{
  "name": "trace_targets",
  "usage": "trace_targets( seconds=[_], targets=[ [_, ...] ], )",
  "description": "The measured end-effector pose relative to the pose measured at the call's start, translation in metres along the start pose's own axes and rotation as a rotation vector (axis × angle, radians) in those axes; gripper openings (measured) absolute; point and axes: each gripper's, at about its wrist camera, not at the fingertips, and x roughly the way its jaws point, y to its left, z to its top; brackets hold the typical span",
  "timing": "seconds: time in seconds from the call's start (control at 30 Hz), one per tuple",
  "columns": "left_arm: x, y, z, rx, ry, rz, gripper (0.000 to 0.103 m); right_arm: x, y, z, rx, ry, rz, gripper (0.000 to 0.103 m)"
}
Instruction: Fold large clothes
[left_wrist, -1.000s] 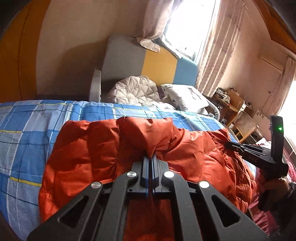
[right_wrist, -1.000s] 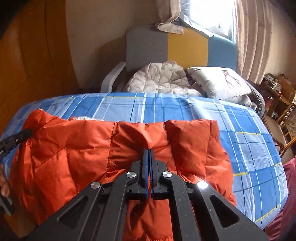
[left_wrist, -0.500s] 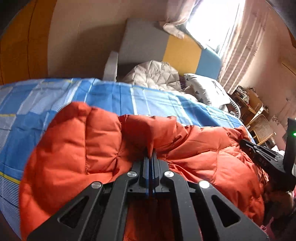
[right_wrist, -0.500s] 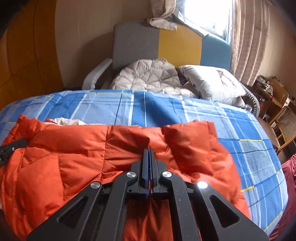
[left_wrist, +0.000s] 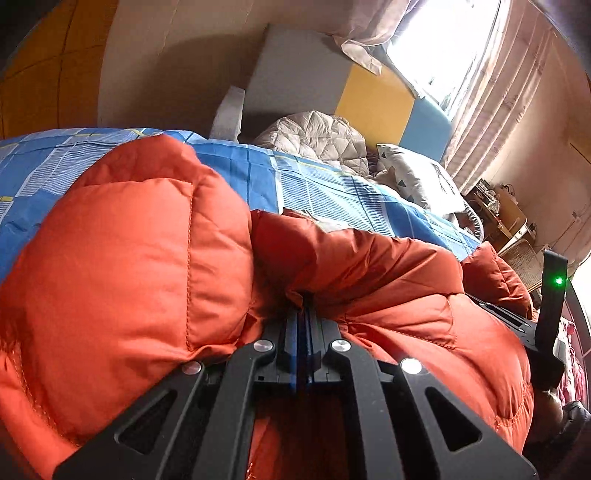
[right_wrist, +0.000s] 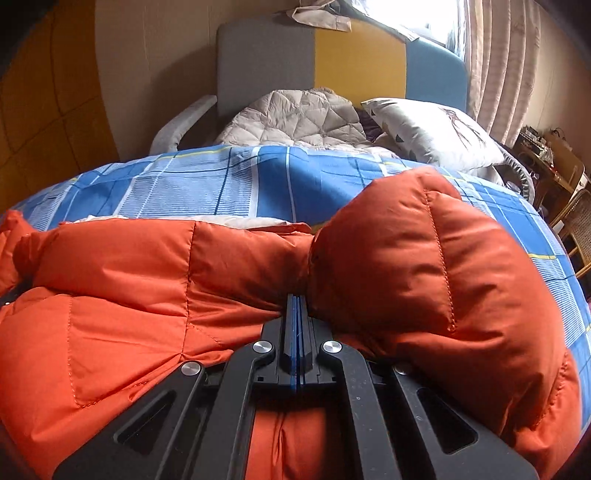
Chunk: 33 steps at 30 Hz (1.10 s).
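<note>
Orange padded jacket (left_wrist: 140, 266) lies bunched on the bed's blue checked cover (right_wrist: 207, 184). My left claw (left_wrist: 304, 306) is pinched tight on a fold of it; right claw (right_wrist: 297, 302) likewise clamped on the fabric, a puffed section bulging just right of it. No containers seen. Grey quilt (right_wrist: 295, 118) and pillow (right_wrist: 432, 133) sit beyond, by the headboard (right_wrist: 354, 62).

Blue plaid bed (right_wrist: 221, 184) w/ orange puffer jacket (right_wrist: 129, 295) on it.

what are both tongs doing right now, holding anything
Left tongs: closed on the orange puffer jacket.
Right tongs: closed on the same jacket.
</note>
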Motion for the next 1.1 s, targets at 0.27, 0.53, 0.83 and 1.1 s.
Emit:
trace_targets(
  seconds=[0.27, 0.53, 0.83, 1.1],
  targets=[
    [-0.011, -0.012, 0.006, -0.001, 0.031, 0.086, 0.019, -0.005, -0.001, 0.005, 0.013, 0.041, -0.026, 0.001],
    [-0.051, -0.038, 0.005, 0.009, -0.058, 0.111, 0.04, -0.042, 0.006, 0.004, 0.066, 0.002, -0.033, 0.04],
    [-0.064, -0.054, -0.012, 0.049, -0.083, 0.152, 0.048, -0.088, 0.04, -0.008, 0.087, -0.085, 0.005, 0.059],
    [-0.048, -0.039, -0.024, 0.056, -0.055, 0.163, 0.053, -0.071, 0.064, -0.023, 0.046, -0.072, -0.02, 0.059]
  ],
)
